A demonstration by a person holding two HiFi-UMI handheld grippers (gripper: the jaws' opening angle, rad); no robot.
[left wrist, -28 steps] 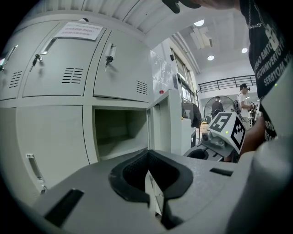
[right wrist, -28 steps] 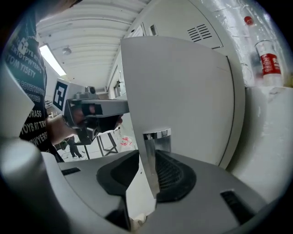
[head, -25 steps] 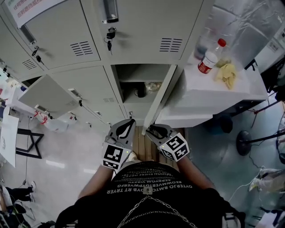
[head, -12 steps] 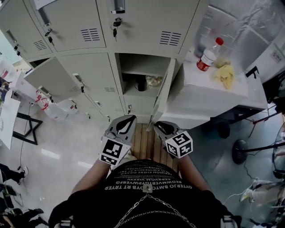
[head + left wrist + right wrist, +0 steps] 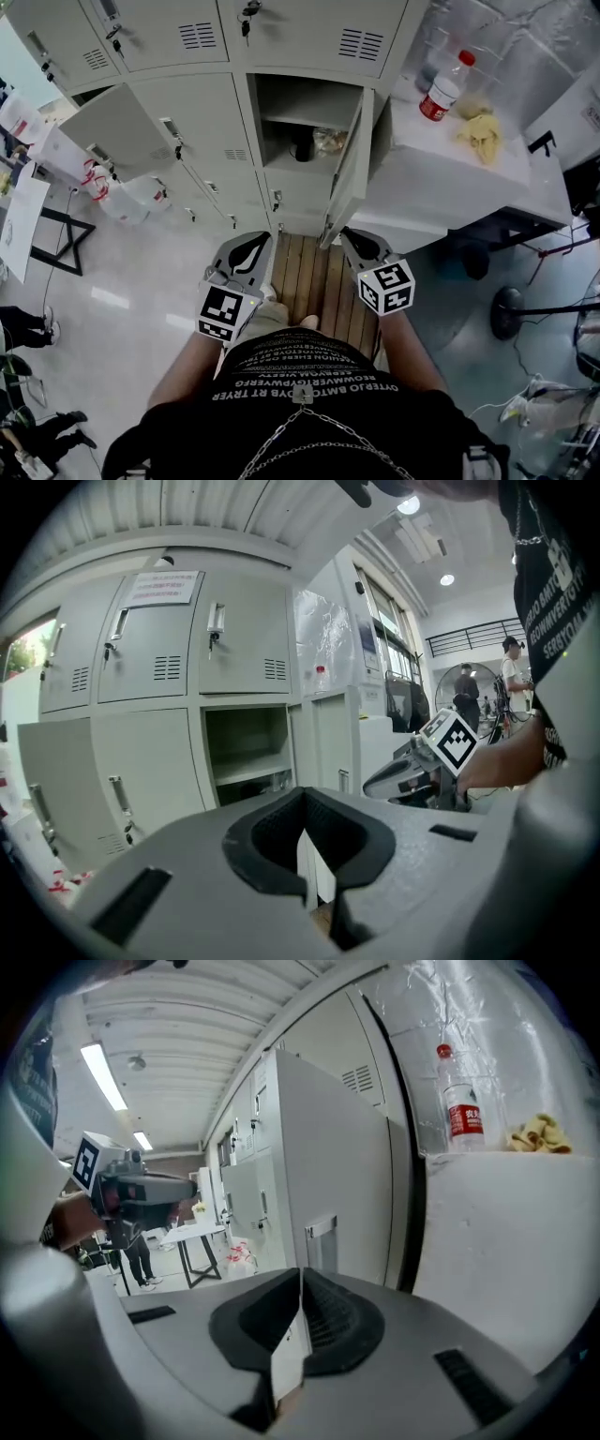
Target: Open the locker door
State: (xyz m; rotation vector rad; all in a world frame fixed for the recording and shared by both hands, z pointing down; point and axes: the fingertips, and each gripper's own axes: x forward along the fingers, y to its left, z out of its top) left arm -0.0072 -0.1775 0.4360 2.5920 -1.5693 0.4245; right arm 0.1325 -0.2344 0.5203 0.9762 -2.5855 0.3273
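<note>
The grey locker door [image 5: 352,164] stands swung out to the right of its open compartment [image 5: 298,122], which has a shelf with small items on it. In the right gripper view the door [image 5: 328,1147] rises close ahead, its latch plate just above the jaws. My right gripper [image 5: 359,242] hangs just below the door's lower edge and apart from it. Its jaws are closing, the tips [image 5: 300,1274] meet, and nothing is between them. My left gripper [image 5: 249,246] is level with it to the left, shut and empty [image 5: 302,794], pointing at the open compartment [image 5: 246,747].
A second locker door [image 5: 117,131] stands open at the left. A white cabinet [image 5: 450,183] to the right carries a red-capped bottle [image 5: 446,89] and a yellow cloth [image 5: 483,136]. Wooden slats [image 5: 314,281] lie underfoot. A fan base [image 5: 511,305] and cables sit at the right.
Both grippers have drawn back from the lockers and sit lower in the head view. The right gripper's jaws have come together. The locker door stays swung out.
</note>
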